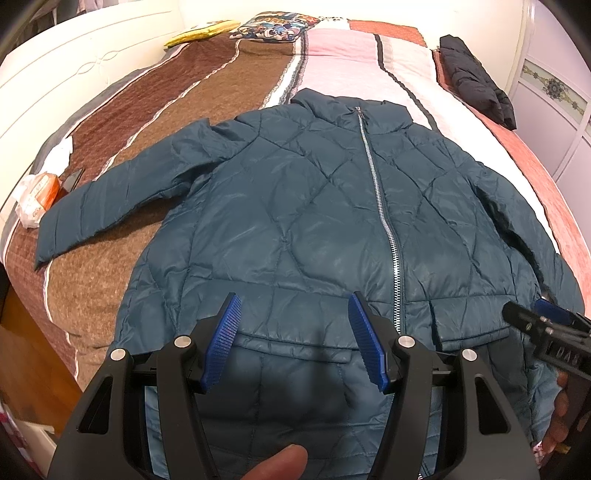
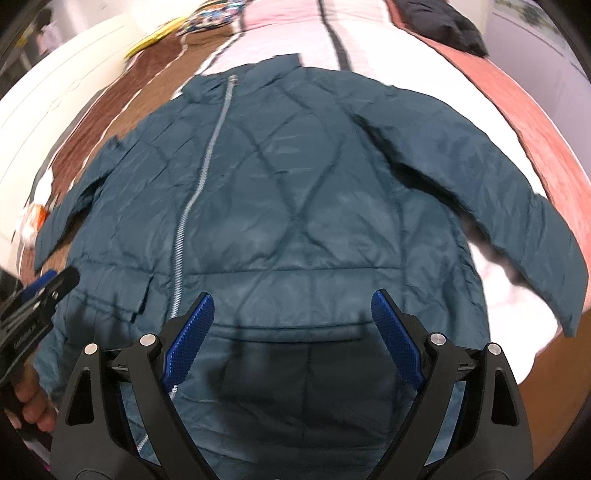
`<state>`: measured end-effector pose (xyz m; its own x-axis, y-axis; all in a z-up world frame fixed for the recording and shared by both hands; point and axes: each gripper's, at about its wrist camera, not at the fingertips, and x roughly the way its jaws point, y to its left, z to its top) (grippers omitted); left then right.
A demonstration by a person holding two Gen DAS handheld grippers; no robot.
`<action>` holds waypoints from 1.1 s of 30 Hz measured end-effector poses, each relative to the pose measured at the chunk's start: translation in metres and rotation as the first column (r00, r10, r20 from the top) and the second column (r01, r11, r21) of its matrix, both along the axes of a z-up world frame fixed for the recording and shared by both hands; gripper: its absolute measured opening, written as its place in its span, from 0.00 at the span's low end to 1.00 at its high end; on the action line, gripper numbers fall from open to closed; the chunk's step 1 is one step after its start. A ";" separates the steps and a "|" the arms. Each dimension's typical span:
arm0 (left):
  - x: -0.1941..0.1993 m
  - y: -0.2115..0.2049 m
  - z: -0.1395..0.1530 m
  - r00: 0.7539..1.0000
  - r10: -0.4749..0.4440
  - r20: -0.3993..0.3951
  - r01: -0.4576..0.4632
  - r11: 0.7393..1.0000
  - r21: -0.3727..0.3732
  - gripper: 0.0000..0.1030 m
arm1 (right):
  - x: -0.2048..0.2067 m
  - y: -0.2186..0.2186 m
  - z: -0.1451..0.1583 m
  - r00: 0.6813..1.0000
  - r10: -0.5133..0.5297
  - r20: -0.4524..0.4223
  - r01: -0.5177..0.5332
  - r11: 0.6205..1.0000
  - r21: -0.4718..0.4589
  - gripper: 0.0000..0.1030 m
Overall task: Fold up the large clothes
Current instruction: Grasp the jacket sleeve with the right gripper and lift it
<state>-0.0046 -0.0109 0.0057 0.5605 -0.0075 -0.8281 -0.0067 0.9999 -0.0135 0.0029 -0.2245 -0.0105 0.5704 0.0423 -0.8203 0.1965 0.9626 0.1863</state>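
A teal quilted puffer jacket (image 1: 295,206) lies front up and zipped on the bed, collar far, hem toward me, both sleeves spread out. It also fills the right wrist view (image 2: 314,192). My left gripper (image 1: 293,306) is open and empty, hovering over the hem left of the silver zipper (image 1: 384,221). My right gripper (image 2: 291,302) is open and empty over the hem right of the zipper (image 2: 192,206). Each gripper shows at the edge of the other's view: the right gripper (image 1: 546,325), the left gripper (image 2: 40,291).
The bed has a striped brown, pink and rust cover (image 1: 177,96). A folded black jacket (image 1: 476,81) lies at the far right. A patterned pillow (image 1: 273,26) and yellow item (image 1: 199,33) lie far. A plastic bag (image 1: 37,192) and phone (image 1: 72,179) lie left.
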 end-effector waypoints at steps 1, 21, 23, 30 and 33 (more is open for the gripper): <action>0.000 0.000 0.000 1.000 -0.002 0.000 0.002 1.000 0.000 0.58 | -0.002 -0.005 0.000 1.000 -0.014 0.002 0.014 1.000 -0.002 0.84; 0.019 -0.049 0.002 0.978 -0.201 -0.053 0.203 0.979 0.033 0.58 | -0.063 -0.185 -0.013 0.865 -0.501 0.017 0.488 0.849 0.203 0.81; 0.023 -0.056 0.004 0.976 -0.213 -0.054 0.214 0.976 0.031 0.58 | -0.070 -0.204 -0.018 0.845 -0.535 0.002 0.517 0.818 0.251 0.81; 0.029 -0.082 0.006 0.963 -0.263 -0.056 0.266 0.963 0.051 0.58 | -0.088 -0.248 -0.047 0.788 -0.613 -0.060 0.545 0.649 0.531 0.80; 0.028 -0.088 0.004 0.959 -0.277 -0.063 0.280 0.958 0.055 0.58 | -0.091 -0.263 -0.056 0.749 -0.657 -0.082 0.564 0.567 0.601 0.80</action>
